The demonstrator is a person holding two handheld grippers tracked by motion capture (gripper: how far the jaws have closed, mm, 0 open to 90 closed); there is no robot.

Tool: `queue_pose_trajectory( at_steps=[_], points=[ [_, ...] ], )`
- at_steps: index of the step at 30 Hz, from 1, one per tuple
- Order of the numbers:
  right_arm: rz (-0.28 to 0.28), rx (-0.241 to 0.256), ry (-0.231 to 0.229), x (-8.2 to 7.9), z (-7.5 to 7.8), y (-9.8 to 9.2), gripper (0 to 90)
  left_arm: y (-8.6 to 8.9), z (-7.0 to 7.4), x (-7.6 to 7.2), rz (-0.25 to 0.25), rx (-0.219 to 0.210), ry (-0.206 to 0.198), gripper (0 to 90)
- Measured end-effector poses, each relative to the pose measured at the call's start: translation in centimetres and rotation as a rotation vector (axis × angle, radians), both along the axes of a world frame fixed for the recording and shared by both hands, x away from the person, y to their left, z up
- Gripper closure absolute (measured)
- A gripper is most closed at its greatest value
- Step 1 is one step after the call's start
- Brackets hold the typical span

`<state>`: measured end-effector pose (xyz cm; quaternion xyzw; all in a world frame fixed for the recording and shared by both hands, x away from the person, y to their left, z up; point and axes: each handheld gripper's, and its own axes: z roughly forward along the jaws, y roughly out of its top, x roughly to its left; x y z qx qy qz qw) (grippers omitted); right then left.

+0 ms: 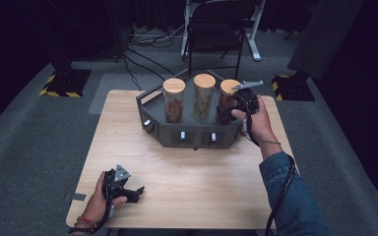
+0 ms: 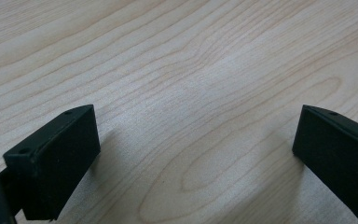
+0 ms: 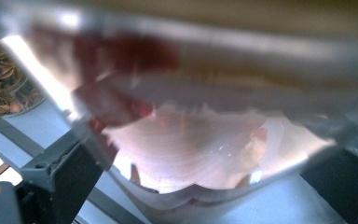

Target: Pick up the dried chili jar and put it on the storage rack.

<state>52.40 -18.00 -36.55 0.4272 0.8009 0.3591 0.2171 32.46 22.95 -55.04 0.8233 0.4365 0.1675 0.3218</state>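
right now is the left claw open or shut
Open. In the left gripper view the left claw has its jaws spread wide apart over bare table, with nothing between them.

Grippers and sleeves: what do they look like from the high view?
Both are black. The left claw carries a grey three-cornered plate; the right claw trails a black cable. A beaded bracelet circles the left wrist; the right arm wears a blue denim sleeve.

No text, label, brand or number can be read anywhere. The three jars (image 1: 203, 96) in the dark tray (image 1: 192, 135) near the desk's (image 1: 177, 172) far edge carry no legible labels. The only sign-like markings are yellow-and-black hazard stripes (image 1: 59, 92) on floor pads beyond the desk's far corners.
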Motion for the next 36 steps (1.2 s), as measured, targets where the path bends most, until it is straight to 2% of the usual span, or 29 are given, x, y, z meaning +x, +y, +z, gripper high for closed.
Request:
queue_pose_trajectory(
  at_steps=[15, 25, 28, 36],
  points=[
    [0.058, -0.019, -0.007, -0.3, 0.0, 0.4, 2.7, 0.0, 0.0, 0.0, 0.0, 0.0, 0.0, 0.4],
    [0.062, -0.038, -0.038, -0.7, 0.5, 0.1, 2.7, 0.0, 0.0, 0.0, 0.0, 0.0, 0.0, 0.4],
    [0.066, -0.062, -0.051, -0.9, 0.6, -0.1, 2.7, 0.0, 0.0, 0.0, 0.001, 0.0, -0.001, 0.4],
    [0.077, -0.067, -0.074, -1.5, 1.0, -0.9, 2.7, 0.0, 0.0, 0.0, 0.0, 0.0, 0.0, 0.4]
  ],
)
